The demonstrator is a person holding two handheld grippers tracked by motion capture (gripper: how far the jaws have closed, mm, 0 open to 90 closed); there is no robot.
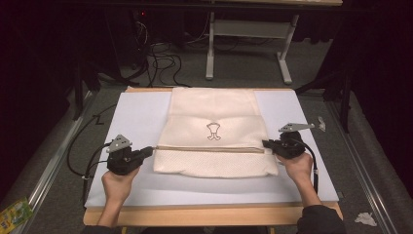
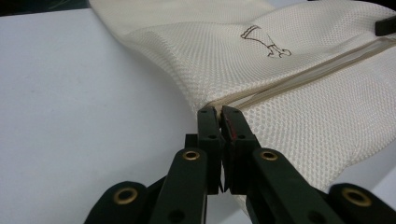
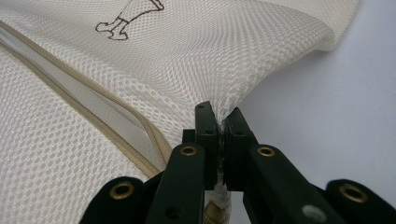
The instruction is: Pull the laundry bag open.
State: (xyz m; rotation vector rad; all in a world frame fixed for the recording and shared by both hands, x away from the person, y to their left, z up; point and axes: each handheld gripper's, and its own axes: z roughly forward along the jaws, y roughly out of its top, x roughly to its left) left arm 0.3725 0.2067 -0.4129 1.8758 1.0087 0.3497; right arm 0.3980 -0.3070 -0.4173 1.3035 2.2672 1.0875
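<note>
A cream mesh bag (image 1: 213,131) lies flat on the white sheet (image 1: 131,117), with a small brown figure printed on it and a zipper (image 1: 209,148) running across its width. My left gripper (image 1: 151,151) is shut on the bag's left edge at the zipper's end (image 2: 215,112). My right gripper (image 1: 266,144) is shut on the bag's right edge, where the mesh (image 3: 187,70) bunches between the jaws (image 3: 219,122). In the right gripper view, the zipper (image 3: 93,114) runs off to the upper left. A hand holds each gripper from the near side.
The white sheet covers a wooden table (image 1: 209,214). On the grey floor beyond the table lie dark cables (image 1: 163,61), and a white frame leg (image 1: 210,48) stands there. A green packet (image 1: 13,214) lies on the floor at the lower left.
</note>
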